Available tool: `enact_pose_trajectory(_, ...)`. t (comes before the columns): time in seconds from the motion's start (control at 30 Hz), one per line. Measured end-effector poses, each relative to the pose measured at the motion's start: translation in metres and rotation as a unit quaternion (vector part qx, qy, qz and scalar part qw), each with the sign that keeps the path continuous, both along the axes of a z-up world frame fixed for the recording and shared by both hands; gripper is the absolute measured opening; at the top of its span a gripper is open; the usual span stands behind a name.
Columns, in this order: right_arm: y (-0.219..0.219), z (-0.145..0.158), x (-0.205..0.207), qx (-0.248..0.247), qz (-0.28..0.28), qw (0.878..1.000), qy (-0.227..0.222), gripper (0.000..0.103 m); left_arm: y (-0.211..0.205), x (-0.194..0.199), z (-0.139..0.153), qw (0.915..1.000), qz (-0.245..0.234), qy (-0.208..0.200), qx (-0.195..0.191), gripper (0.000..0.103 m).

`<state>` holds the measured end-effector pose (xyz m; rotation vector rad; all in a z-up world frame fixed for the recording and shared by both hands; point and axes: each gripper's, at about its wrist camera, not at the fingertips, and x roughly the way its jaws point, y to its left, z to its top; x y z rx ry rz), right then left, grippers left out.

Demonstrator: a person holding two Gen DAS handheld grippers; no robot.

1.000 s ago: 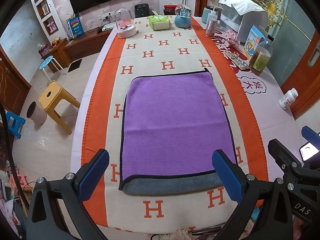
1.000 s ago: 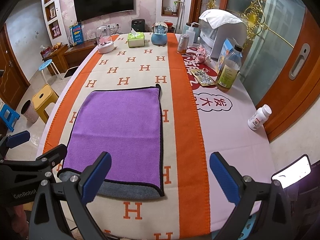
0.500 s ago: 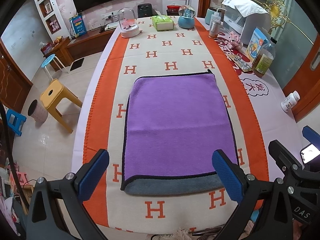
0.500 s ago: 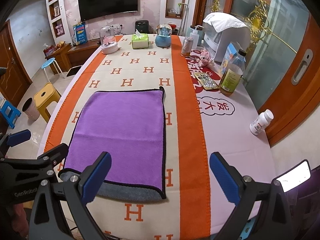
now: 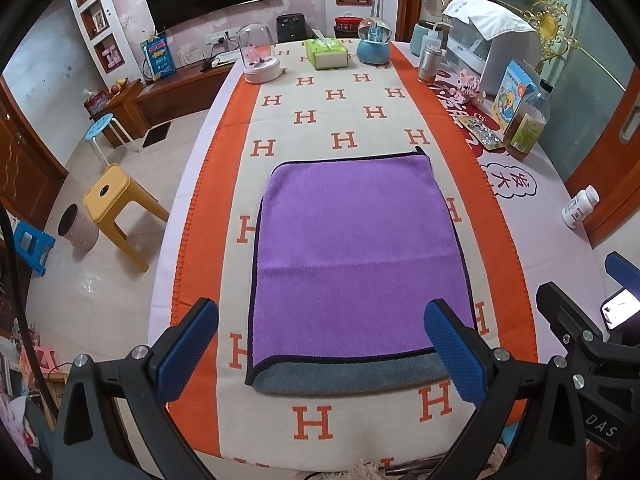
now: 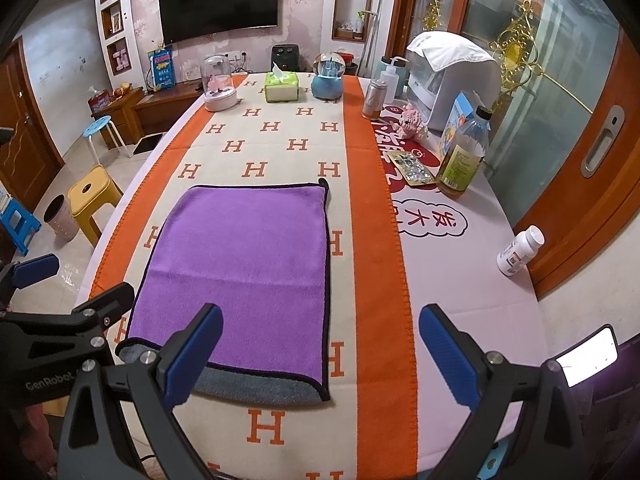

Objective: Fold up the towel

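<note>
Change: over the last second we've pulled both tools back and up; towel sits lower-centre and smaller in each view, itself not shifted on the runner.
Left tool [image 5: 320,350]: jaws wide apart, nothing between them, hovering above the near edge of the towel, no contact.
Towel [image 5: 360,248]: purple, black-piped, flat on the H-pattern runner [image 5: 320,96] on the bench, centred under our left tool. Grey underside strip shows past the near purple edge, so we read it as folded once, top layer slightly short of the bottom one.
Right tool [image 6: 318,350]: jaws equally wide, holding nothing, off the towel's right side; its left finger [image 6: 192,352] overlaps the near edge in view only.
Bench right side: oil bottle [image 6: 464,152] and pill bottle [image 6: 520,250] well apart from the towel.
Progress: we judge one fold done and released; a second fold may be left, edges not perfectly aligned.
</note>
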<state>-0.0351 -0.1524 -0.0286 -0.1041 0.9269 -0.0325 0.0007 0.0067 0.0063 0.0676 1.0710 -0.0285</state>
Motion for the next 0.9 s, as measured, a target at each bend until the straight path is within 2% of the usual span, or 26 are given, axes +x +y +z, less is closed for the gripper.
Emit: enact_pose_trajectory(0.9, -0.011, 0.009, 0.008, -0.003, -0.004, 1.0, -0.017, 0.099, 0.02, 0.01, 0.016, 0.9994, 0.008, -0.03, 0.014, 0.102)
